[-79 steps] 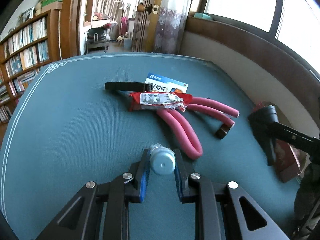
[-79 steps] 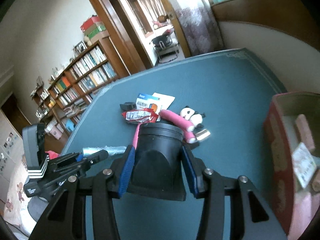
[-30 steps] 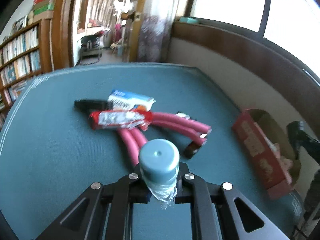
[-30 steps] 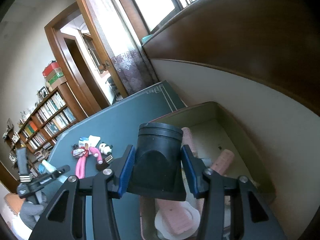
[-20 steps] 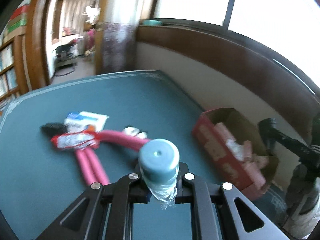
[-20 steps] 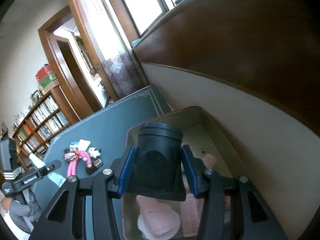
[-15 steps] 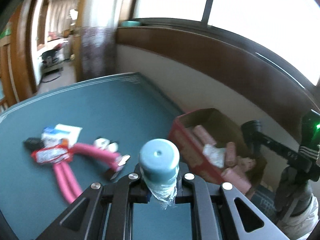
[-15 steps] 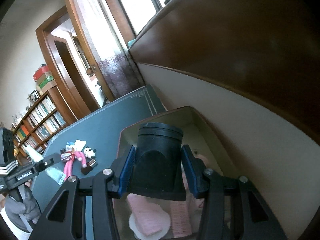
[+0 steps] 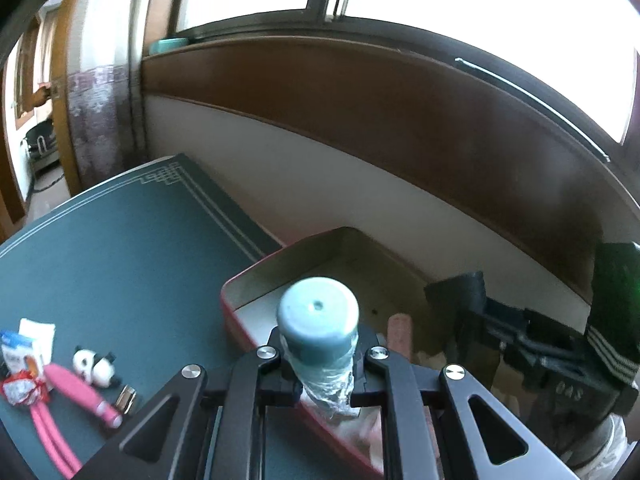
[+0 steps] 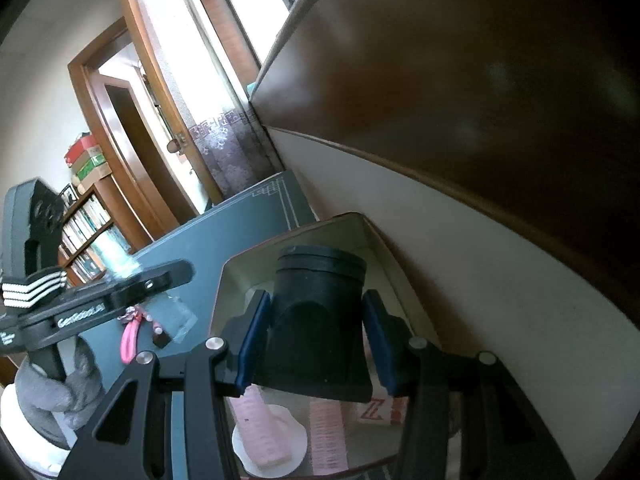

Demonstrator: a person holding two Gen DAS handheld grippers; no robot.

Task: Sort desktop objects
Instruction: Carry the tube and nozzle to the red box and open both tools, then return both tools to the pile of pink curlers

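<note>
My left gripper (image 9: 320, 356) is shut on a pale blue capped bottle (image 9: 318, 312) wrapped in clear film, held above the near rim of a red box (image 9: 240, 282) with a cream inside. My right gripper (image 10: 316, 314) is shut on a black cylindrical piece (image 10: 320, 280) over the same red box (image 10: 362, 220). In the left wrist view that black piece (image 9: 454, 296) and the right gripper (image 9: 476, 314) show at the box's right side. In the right wrist view the left gripper (image 10: 176, 274) reaches in from the left.
Pink rolls (image 10: 260, 428) and a white disc (image 10: 276, 456) lie in the box. On the blue-green table (image 9: 120, 240) stay a panda toy (image 9: 94, 366), pink tubes (image 9: 76, 388), a red packet (image 9: 20, 390) and a small carton (image 9: 16, 350). A wall runs close behind the box.
My left gripper has carried the bottle to the right, from over the pile of pink tubes to the box's rim. My right gripper with the black piece has drifted slightly over the box.
</note>
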